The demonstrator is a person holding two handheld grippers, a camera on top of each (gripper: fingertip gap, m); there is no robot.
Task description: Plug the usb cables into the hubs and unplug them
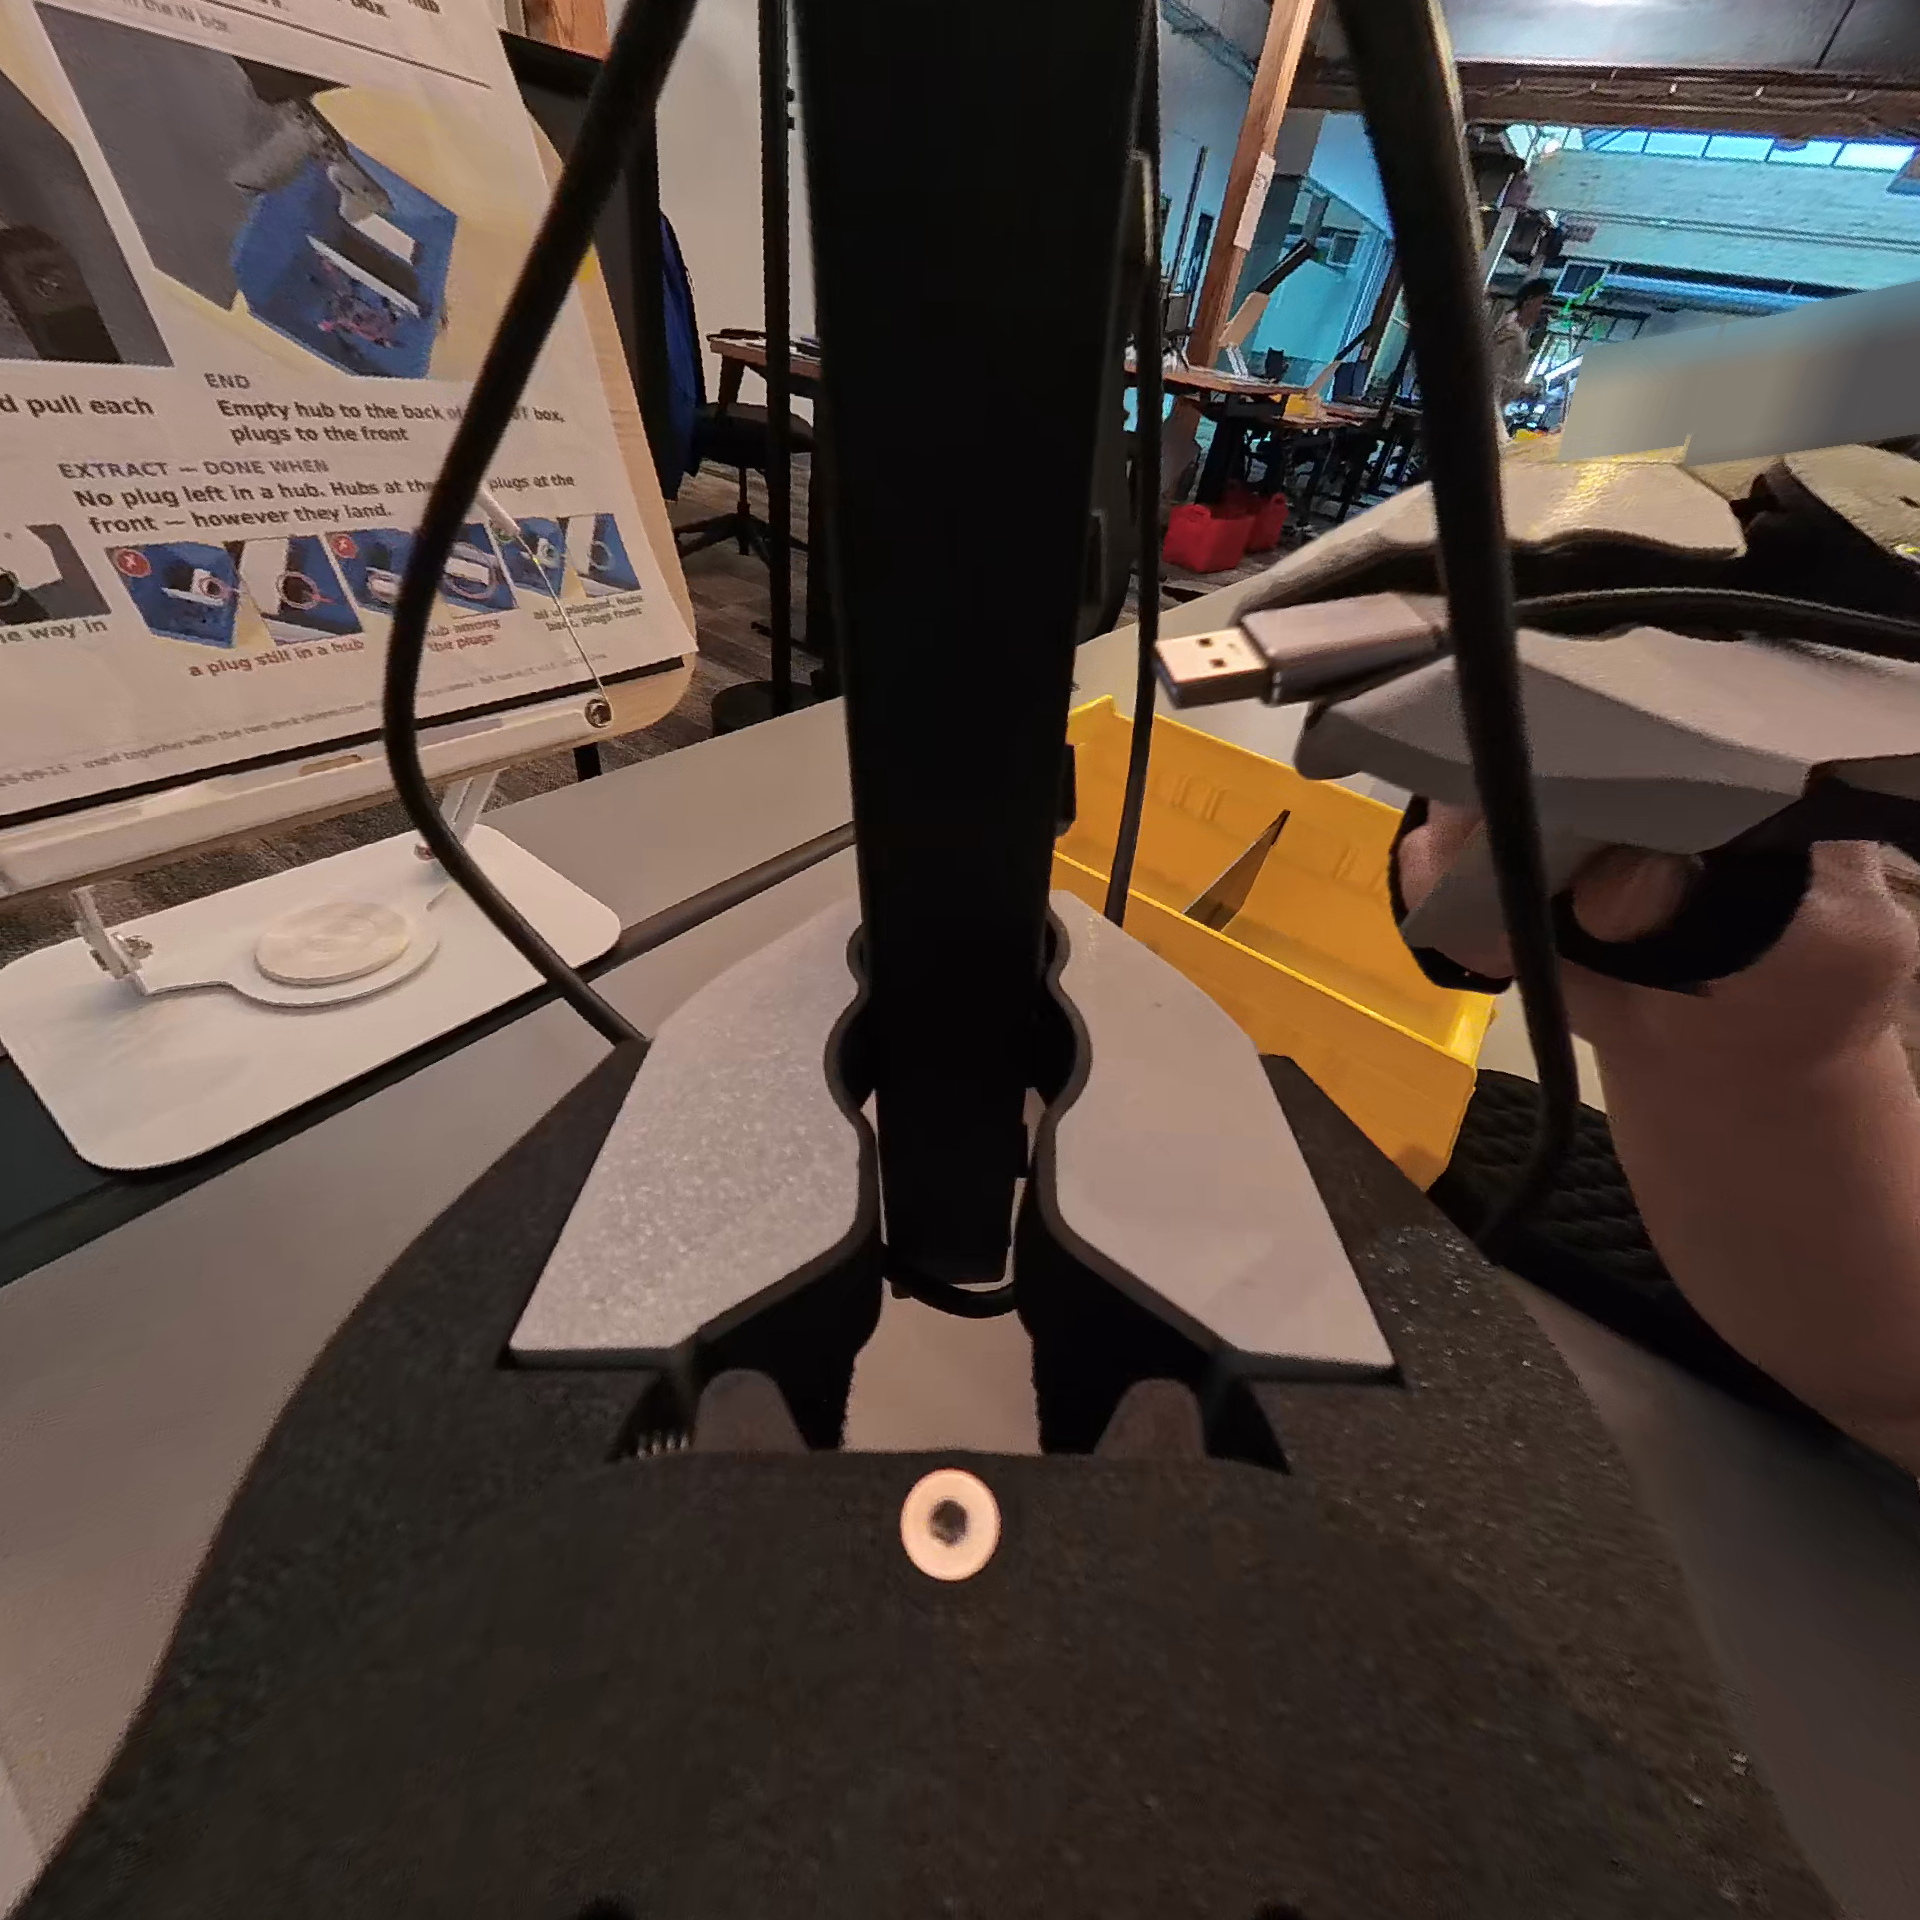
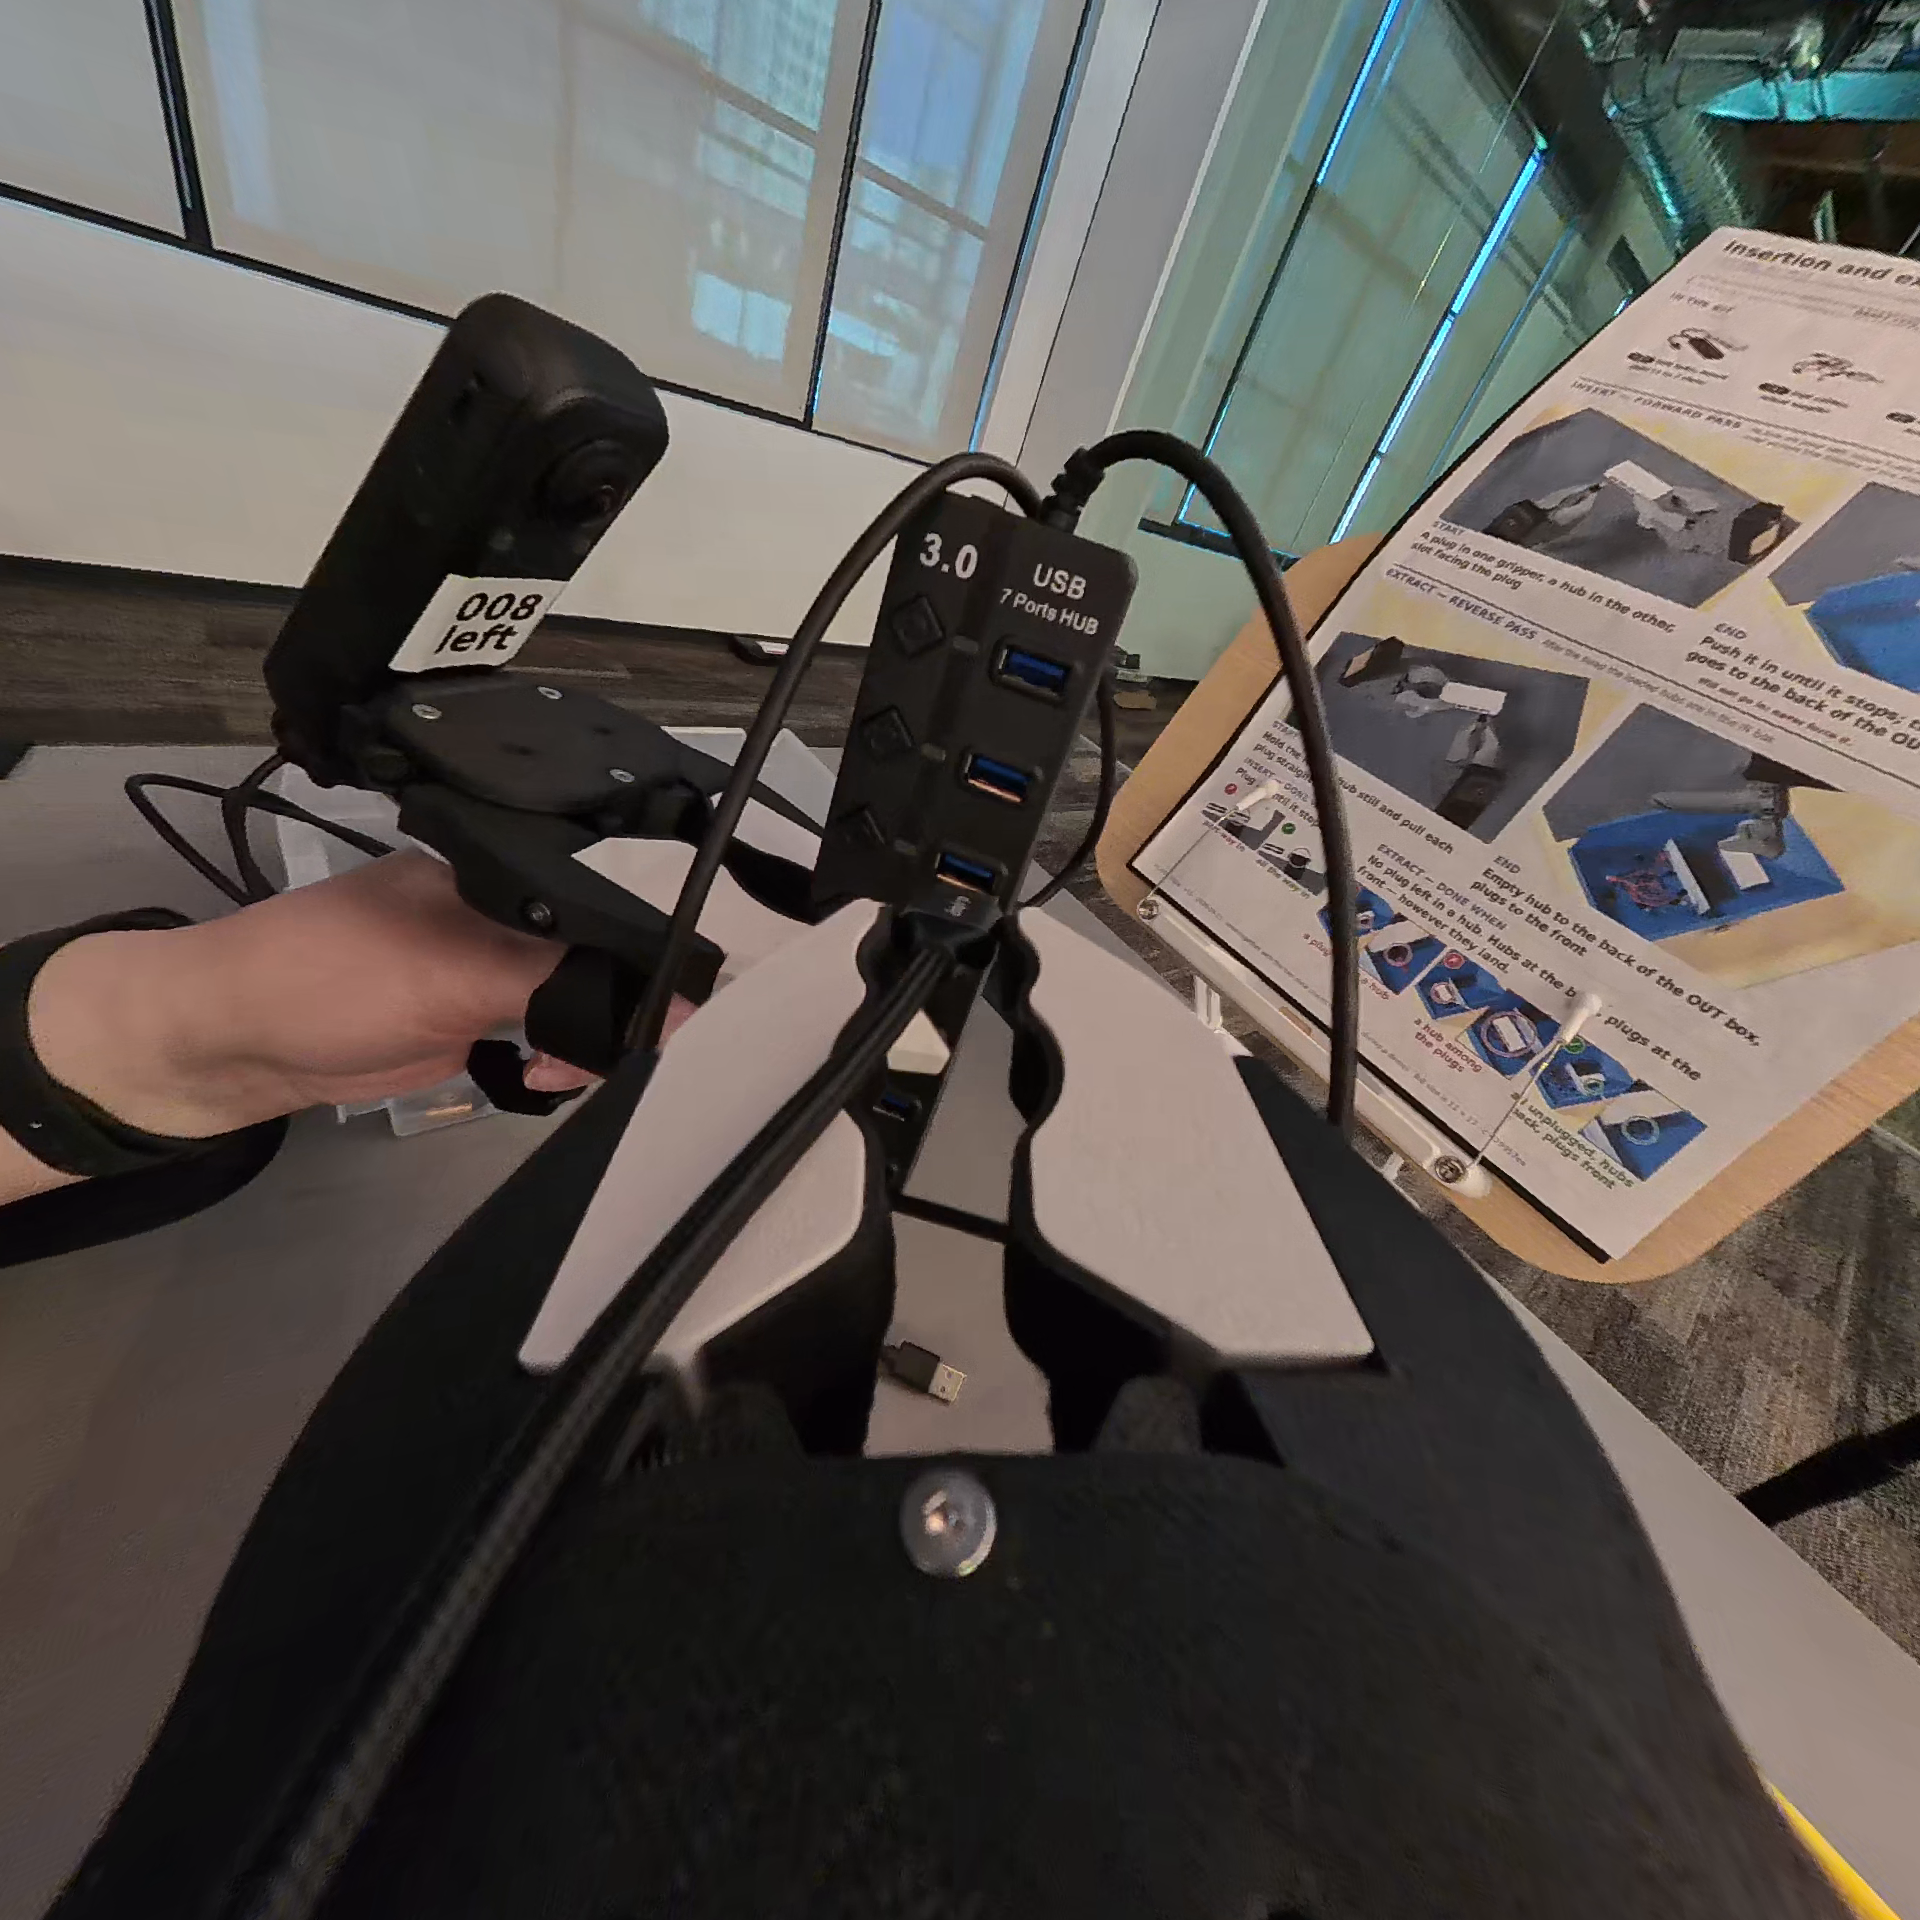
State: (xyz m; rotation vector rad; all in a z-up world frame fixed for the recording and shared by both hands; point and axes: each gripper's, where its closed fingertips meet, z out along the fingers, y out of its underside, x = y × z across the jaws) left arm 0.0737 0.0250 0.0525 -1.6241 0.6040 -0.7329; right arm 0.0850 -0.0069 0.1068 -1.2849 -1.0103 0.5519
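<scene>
Left gripper (image 1: 951,1101) clamps the black hub (image 2: 977,717) upright; right gripper (image 1: 1340,665) grips a grey plug (image 1: 1288,652).
You hold both above the tabletop (image 1: 260,1382), plug tip aimed toward the hub, likely to line up an insertion.

Each camera sits close behind its own hand-held gripper, looking forward along the fingers, low over the table (image 1: 208,1403). Both views share the hub (image 2: 966,717) and the instruction sheet (image 1: 312,416).

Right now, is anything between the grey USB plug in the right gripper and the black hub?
Yes: a thin black cable hangs in the gap between the grey USB plug and the black hub held upright by the left gripper.
</scene>
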